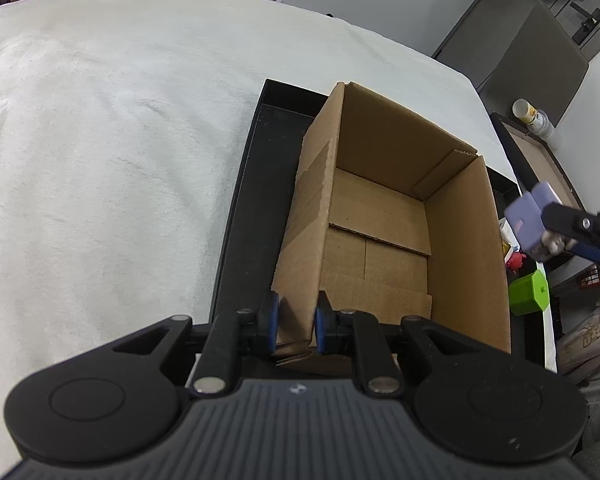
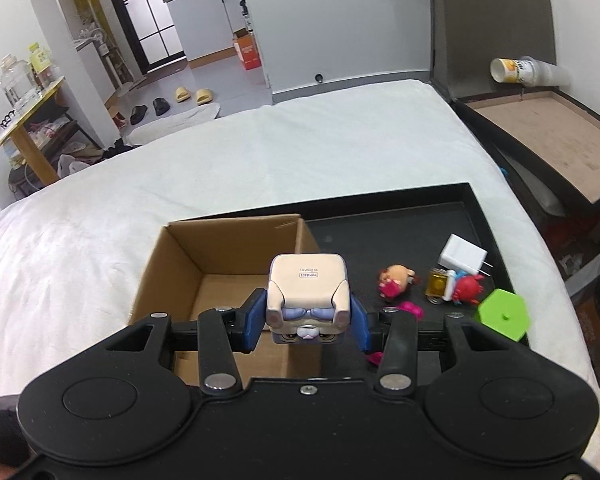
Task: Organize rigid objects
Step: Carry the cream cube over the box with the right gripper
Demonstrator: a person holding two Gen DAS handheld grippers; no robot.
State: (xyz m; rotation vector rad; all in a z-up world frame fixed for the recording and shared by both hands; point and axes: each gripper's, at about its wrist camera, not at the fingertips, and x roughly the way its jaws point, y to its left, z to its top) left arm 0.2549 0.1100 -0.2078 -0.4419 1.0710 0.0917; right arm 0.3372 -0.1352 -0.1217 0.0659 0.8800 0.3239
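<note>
**Toy held by the box**

Left gripper (image 1: 296, 326) is clamped on the near wall of the cardboard box (image 1: 384, 216), which sits in a black tray (image 2: 476, 216) on the bed. Right gripper (image 2: 306, 316) pinches a boxy toy figure (image 2: 307, 292), upside down, above the box's right wall. Other toys lie right of the box.

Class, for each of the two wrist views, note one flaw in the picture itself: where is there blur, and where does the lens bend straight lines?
Left wrist view: the right claw and its purple toy are smeared at the frame's edge; the white bed bulges.
Right wrist view: the toy is sharp; the black tray rim and room walls curve outward.
</note>
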